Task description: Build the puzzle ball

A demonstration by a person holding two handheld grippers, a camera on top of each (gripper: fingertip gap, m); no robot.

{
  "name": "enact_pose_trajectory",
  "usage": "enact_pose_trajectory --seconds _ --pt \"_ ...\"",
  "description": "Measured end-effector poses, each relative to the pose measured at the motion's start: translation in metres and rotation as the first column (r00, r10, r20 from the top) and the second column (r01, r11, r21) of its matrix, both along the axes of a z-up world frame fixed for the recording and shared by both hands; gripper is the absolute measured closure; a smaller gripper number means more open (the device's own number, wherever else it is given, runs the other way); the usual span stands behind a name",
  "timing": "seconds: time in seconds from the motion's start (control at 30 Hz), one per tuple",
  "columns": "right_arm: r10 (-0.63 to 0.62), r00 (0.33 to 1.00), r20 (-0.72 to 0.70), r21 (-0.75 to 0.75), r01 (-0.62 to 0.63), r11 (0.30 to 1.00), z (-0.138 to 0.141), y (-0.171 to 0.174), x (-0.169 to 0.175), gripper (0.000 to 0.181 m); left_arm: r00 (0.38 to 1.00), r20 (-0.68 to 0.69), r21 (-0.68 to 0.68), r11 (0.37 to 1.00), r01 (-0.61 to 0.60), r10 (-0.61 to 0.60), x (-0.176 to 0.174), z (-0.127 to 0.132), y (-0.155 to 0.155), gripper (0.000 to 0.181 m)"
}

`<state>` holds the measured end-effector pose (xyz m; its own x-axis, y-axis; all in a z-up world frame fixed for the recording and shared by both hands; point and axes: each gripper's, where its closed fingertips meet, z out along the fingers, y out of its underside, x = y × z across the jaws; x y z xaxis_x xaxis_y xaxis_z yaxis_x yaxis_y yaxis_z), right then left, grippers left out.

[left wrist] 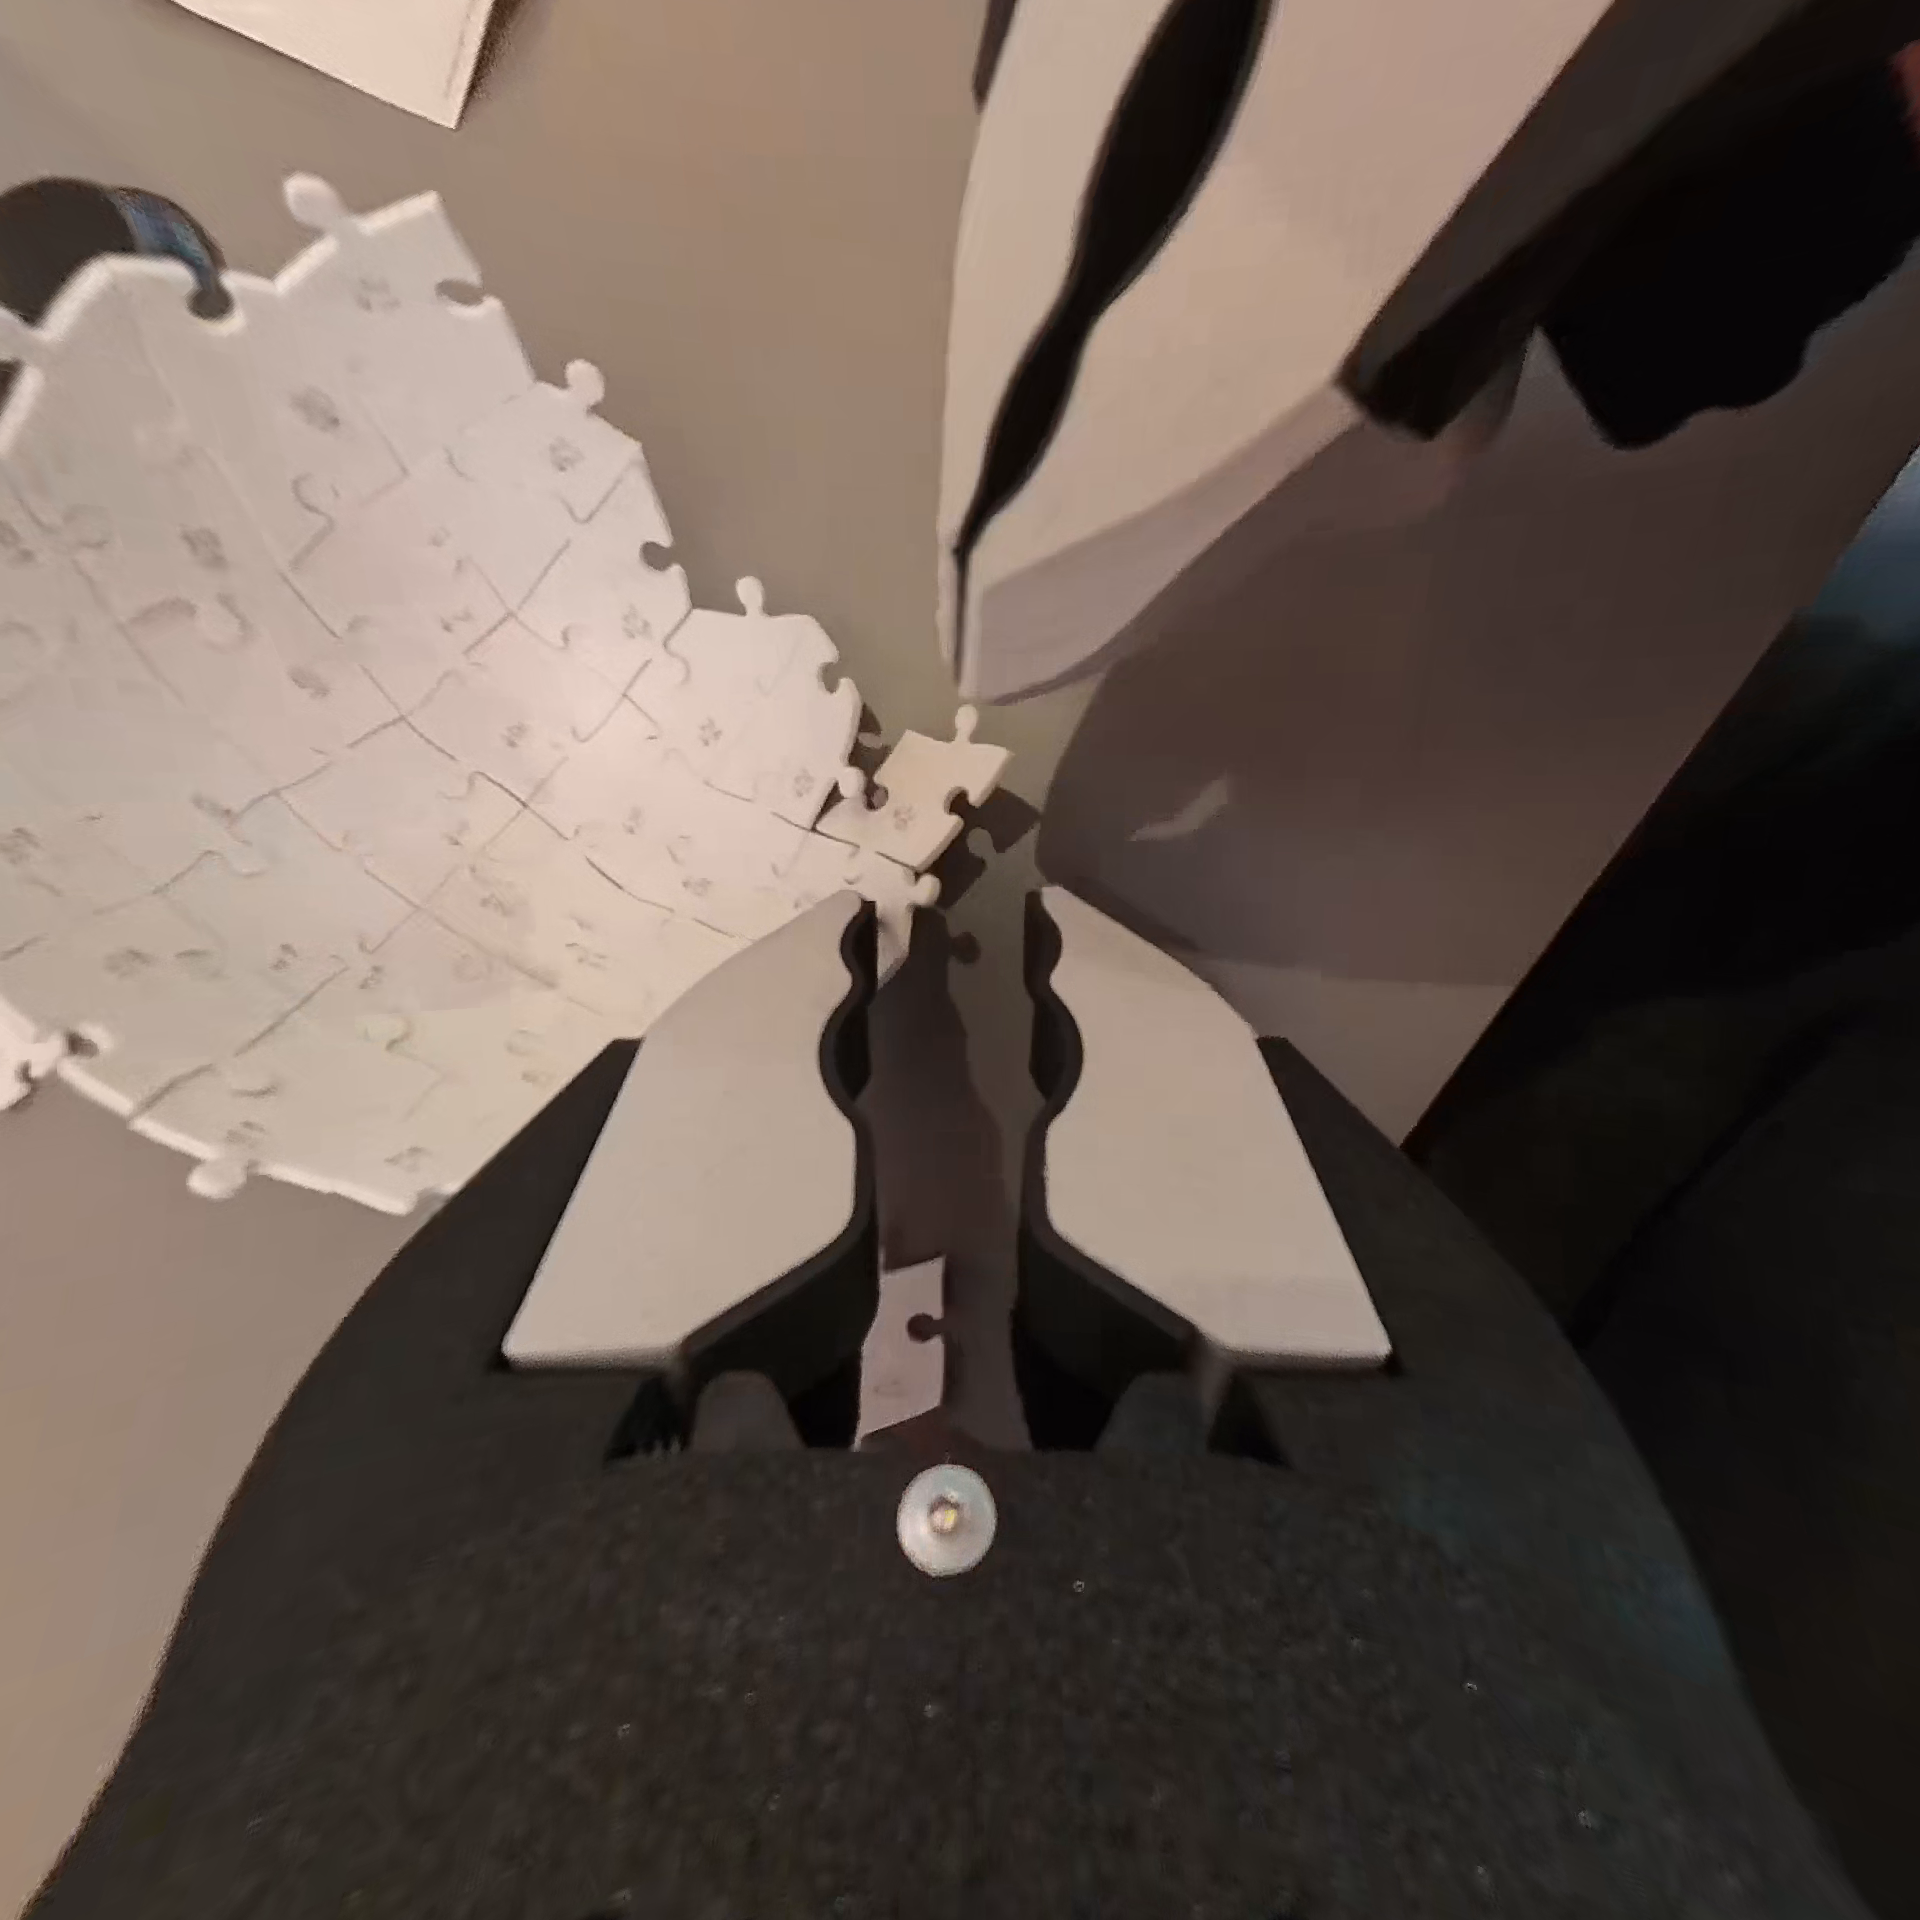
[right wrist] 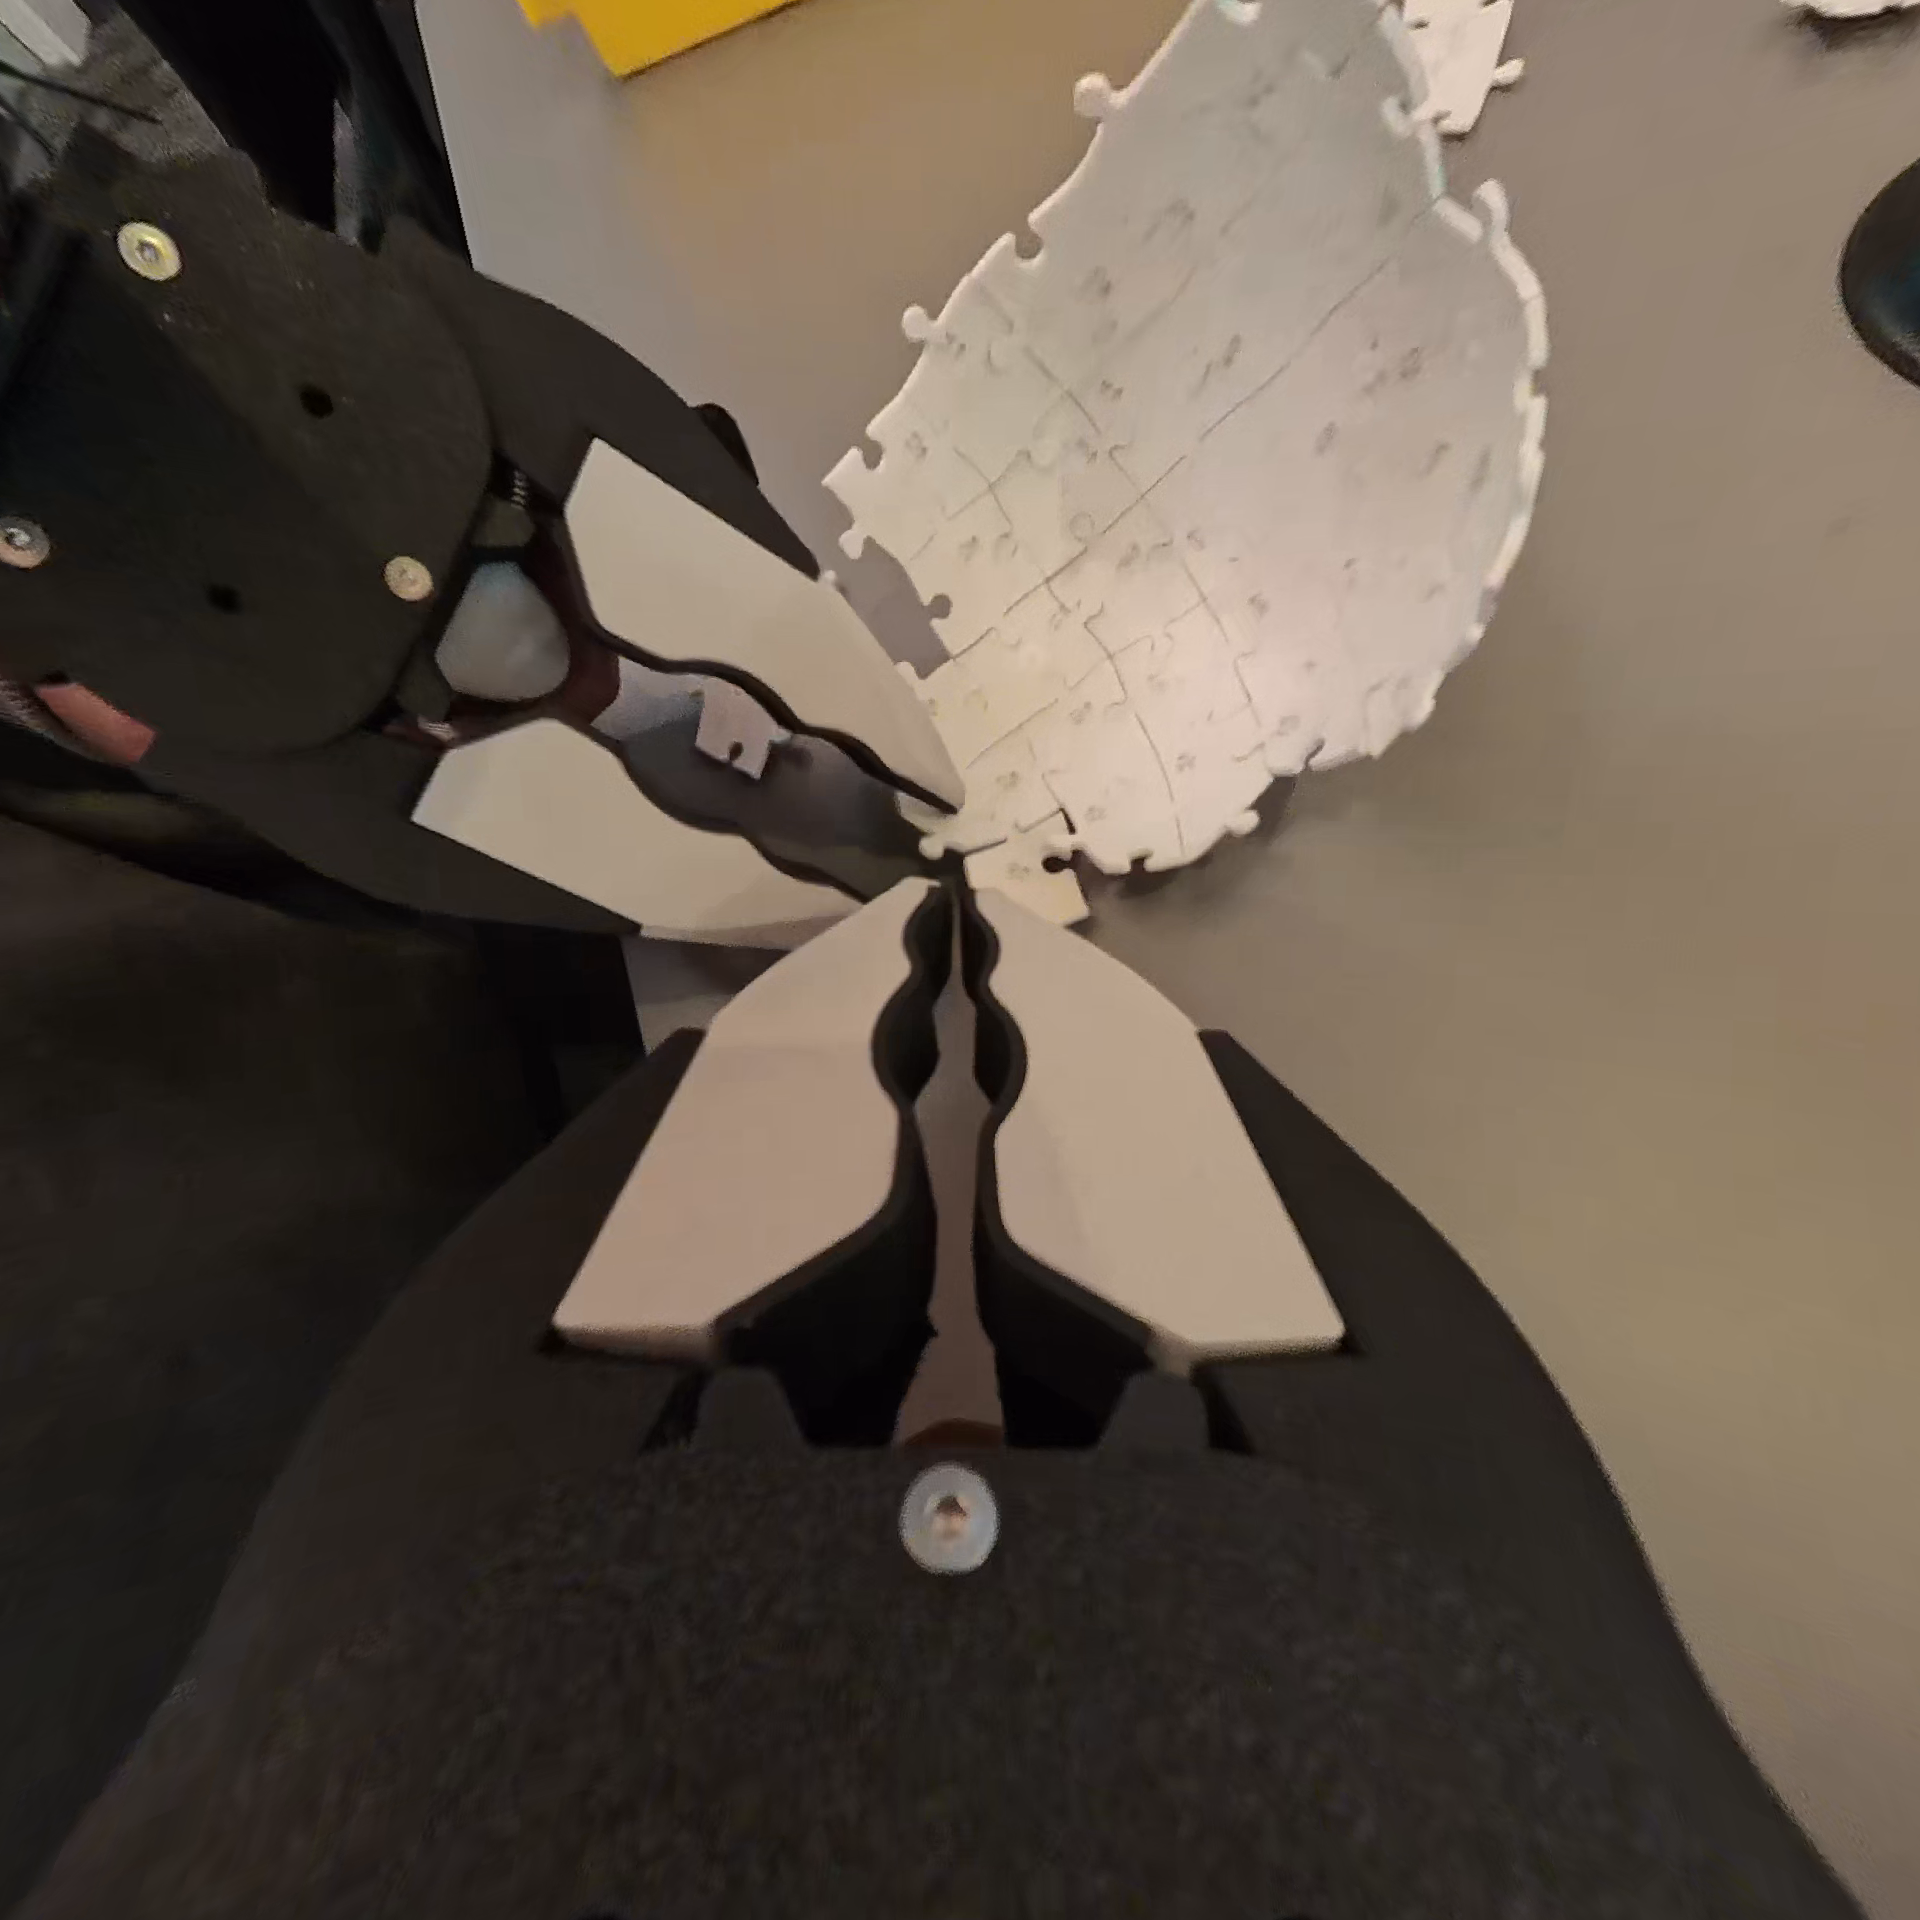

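— Both pairs of tongs meet at one spot?

— Yes. My right tongs [right wrist: 956, 888] have their tips drawn almost together, pinching a small white puzzle piece [right wrist: 1044, 883] at the lower rim of the curved puzzle shell [right wrist: 1226, 520]. My left tongs [left wrist: 940, 914] come in from the side; their tips are close but with a gap between them, and a bit of the shell's rim [left wrist: 904, 888] sits right at that gap. Whether they truly clamp it, I cannot tell.

— And the shell itself?

— It stands tilted on the grey tabletop [right wrist: 1558, 1039], hollow side facing my tongs, its edge ragged with knobs and notches. The small piece touches the shell's rim, seemingly not fully seated.

— Anything further out?

— A loose white piece [right wrist: 738, 743] shows behind the left tongs' fingers. More loose white pieces [right wrist: 1465, 62] lie beyond the shell, a yellow object [right wrist: 644, 31] sits at the far edge, and a dark round object [right wrist: 1886, 281] lies off to the right.
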<state>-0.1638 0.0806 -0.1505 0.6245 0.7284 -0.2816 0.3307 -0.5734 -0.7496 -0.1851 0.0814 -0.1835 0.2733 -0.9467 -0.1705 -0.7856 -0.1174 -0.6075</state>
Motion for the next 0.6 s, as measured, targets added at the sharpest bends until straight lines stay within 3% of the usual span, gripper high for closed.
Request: enact_pose_trajectory --seconds 0.23,0.4,0.6 --pt "0.023 0.993 0.120 0.047 -0.029 0.998 -0.017 0.005 -0.008 0.181 1.000 -0.023 0.010 1.000 0.009 -0.009 0.000 -0.009 -0.006 0.154" --pt "-0.020 0.975 0.221 0.040 0.011 0.999 -0.030 0.004 0.008 0.181 0.999 -0.032 0.023 1.000 0.008 -0.007 0.000 -0.009 -0.008 0.154" --pt "-0.049 0.985 0.164 -0.079 0.063 0.995 -0.036 0.002 0.015 0.180 0.994 -0.110 0.018 1.000 0.009 -0.007 0.000 -0.009 -0.010 0.158"
